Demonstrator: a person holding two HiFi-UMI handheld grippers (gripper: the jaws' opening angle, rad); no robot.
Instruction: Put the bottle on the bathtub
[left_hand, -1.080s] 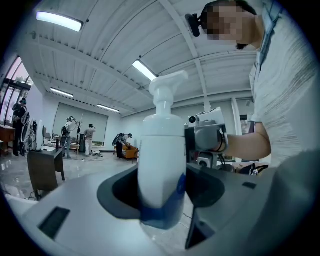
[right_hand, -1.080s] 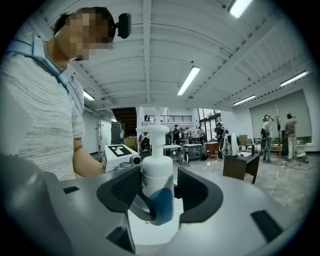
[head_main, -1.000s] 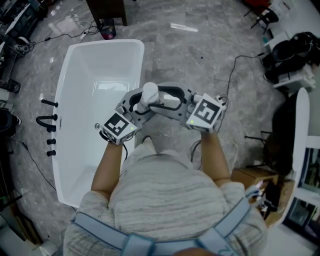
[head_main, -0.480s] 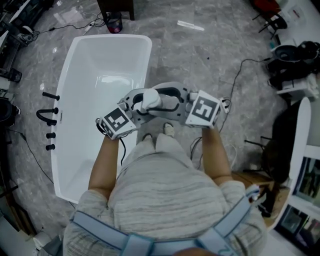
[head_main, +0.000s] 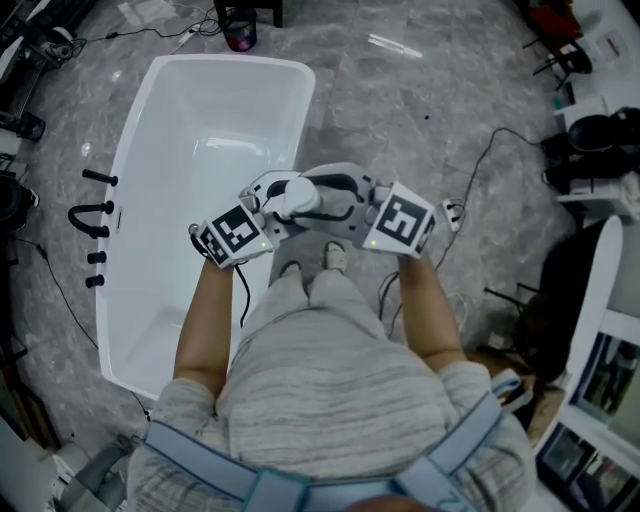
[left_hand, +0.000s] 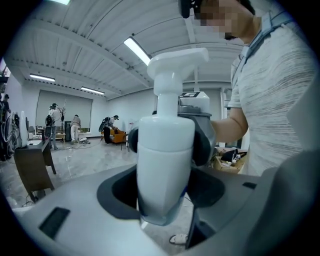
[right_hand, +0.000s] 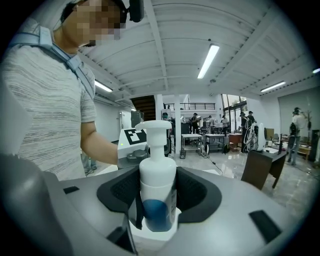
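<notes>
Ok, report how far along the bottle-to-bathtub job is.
Done: the bottle is picked up. In hand: the left gripper and the right gripper both clamp it, upright, in the air close to the bathtub at its right rim. Left: set it down on the bathtub and release; the bottle is not yet resting on the rim.

No wording is legible. The bottle (right_hand: 157, 185) bears a blue label (right_hand: 156, 215), unreadable; both marker cubes (head_main: 236, 236) (head_main: 400, 224) show only black-and-white squares.

Left gripper (head_main: 266, 202), right gripper (head_main: 320, 198) face each other, jaws gripping bottle (head_main: 291, 194).
</notes>
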